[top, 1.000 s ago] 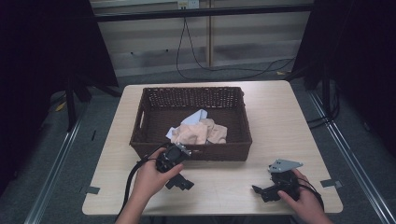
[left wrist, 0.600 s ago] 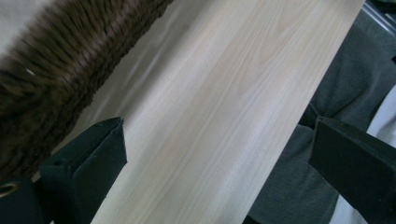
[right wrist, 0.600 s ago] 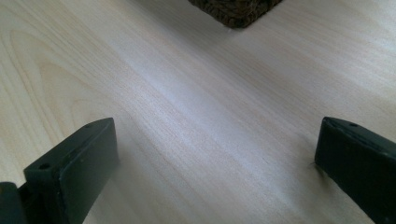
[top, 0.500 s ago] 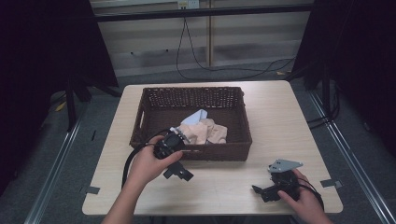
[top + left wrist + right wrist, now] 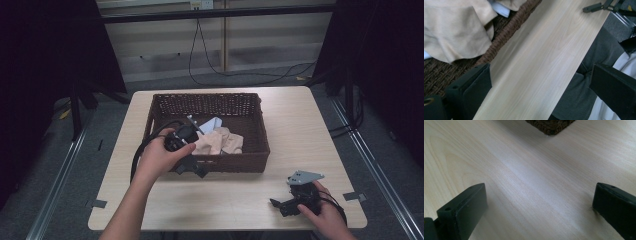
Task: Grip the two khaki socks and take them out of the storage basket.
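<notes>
Crumpled tan cloth (image 5: 216,141) lies in the dark woven wicker basket (image 5: 260,131) on the pale wooden table (image 5: 300,120), with the left gripper (image 5: 192,165) spread empty over the near rim, seemingly poised to reach in, while the right gripper (image 5: 280,206) rests open, idle.

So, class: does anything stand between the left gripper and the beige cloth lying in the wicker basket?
Only the basket's near wall. The left gripper, jaws open, sits at that wall's outer face, while the beige cloth lies just inside the basket. From above the cloth is uncovered; a pale blue item lies behind it.
</notes>
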`<state>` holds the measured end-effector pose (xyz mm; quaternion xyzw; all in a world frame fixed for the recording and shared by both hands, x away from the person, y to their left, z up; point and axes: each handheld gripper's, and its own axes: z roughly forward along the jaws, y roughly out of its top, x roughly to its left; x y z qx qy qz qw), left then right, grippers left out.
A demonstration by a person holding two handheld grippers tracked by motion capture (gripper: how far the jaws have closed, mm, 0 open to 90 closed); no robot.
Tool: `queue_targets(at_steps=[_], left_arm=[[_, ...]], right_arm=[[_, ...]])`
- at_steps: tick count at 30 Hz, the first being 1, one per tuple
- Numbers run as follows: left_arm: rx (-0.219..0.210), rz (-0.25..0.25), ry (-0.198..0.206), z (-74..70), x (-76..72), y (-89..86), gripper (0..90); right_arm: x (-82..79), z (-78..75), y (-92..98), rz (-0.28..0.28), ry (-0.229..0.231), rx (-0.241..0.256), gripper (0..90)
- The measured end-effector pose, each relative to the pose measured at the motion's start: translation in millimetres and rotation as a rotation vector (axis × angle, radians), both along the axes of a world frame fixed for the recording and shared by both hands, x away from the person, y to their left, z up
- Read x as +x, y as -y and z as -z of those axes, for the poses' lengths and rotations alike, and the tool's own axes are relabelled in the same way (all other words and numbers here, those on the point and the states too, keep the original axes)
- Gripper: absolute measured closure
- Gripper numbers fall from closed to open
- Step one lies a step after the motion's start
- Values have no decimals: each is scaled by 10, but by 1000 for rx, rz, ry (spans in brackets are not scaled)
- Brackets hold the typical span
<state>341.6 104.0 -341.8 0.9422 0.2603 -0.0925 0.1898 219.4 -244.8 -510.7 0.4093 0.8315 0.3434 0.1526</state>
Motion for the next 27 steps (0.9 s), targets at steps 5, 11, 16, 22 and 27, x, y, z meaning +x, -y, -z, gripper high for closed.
queue_targets(at_steps=[5, 11, 16, 22, 27], left_arm=[[4, -31, 7, -83, 123, -3, 34], [3, -61, 10, -124, 249, 5, 34], [20, -89, -5, -87, 394, 29, 35], [14, -140, -6, -11, 536, 82, 35], [38, -198, 2, 78, 650, 130, 38]], right_arm=[[3, 2, 2, -3, 5, -1, 0], [3, 1, 2, -2, 4, -1, 0], [3, 2, 2, -3, 5, -1, 0], [3, 2, 2, -3, 5, -1, 0], [3, 1, 1, -1, 3, 0, 0]])
